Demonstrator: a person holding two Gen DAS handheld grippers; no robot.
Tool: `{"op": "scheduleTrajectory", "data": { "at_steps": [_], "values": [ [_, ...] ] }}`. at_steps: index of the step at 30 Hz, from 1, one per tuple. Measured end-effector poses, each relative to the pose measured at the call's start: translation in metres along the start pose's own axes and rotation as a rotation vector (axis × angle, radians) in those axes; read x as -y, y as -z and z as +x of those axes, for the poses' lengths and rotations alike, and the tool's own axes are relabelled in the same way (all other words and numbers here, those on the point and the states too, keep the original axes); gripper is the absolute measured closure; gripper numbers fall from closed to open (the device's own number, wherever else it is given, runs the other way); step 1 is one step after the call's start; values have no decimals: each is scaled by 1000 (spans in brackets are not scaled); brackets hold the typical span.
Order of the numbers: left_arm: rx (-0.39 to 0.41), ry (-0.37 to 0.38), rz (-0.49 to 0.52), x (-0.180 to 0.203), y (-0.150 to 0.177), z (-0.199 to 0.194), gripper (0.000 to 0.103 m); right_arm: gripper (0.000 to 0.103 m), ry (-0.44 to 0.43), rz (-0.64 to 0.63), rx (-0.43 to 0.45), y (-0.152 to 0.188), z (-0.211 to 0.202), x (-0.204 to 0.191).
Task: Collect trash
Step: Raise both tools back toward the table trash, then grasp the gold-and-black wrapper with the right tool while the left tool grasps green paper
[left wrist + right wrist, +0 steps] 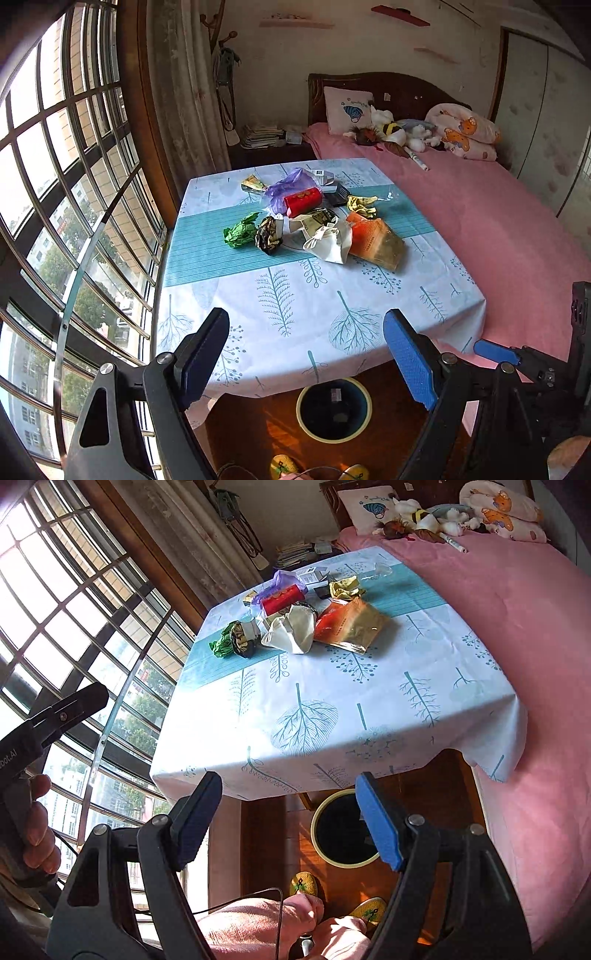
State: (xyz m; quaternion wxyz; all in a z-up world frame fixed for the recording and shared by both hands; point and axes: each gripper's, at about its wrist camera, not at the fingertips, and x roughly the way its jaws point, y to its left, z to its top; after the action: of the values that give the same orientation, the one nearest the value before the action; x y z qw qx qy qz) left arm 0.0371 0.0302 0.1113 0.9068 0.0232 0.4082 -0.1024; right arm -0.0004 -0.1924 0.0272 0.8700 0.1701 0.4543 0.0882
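Crumpled paper and wrappers are lying in a heap on the leaf-print surface [295, 295].

Both grippers are hovering at the surface's near edge, well short of the heap: the left gripper [306, 354] and the right gripper [288, 819] are each holding their jaws wide, gripping nothing. The red box [303, 201] is sitting behind the white bag [327, 242], with green paper [240, 232] left of it. The bin [334, 408] is standing on the floor below.
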Motion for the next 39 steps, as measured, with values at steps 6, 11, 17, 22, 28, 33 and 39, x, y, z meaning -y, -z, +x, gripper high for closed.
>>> {"op": "scheduleTrajectory", "data": {
  "at_steps": [6, 11, 17, 22, 28, 33, 39],
  "values": [
    [-25, -14, -67, -37, -37, -2, 22, 30, -43, -48, 24, -53, 1, -29],
    [-52, -48, -15, -69, -76, 27, 22, 30, -36, -114, 48, -93, 25, -61],
    [-91, -7, 110, -107, -127, 98, 22, 30, -26, -108, 45, -139, 82, -90],
    [-169, 75, 215, -140, -162, 181, 22, 31, 40, -65, 11, -177, 157, -116],
    [-278, 119, 313, -173, -181, 292, 22, 33, 112, 18, -68, -205, 268, -127],
    [-389, 161, 342, -186, -177, 368, 22, 35, 202, 82, -126, -216, 347, -115],
    [-461, 231, 369, -179, -169, 414, 22, 45, 239, 145, -176, -221, 406, -98]
  ]
}}
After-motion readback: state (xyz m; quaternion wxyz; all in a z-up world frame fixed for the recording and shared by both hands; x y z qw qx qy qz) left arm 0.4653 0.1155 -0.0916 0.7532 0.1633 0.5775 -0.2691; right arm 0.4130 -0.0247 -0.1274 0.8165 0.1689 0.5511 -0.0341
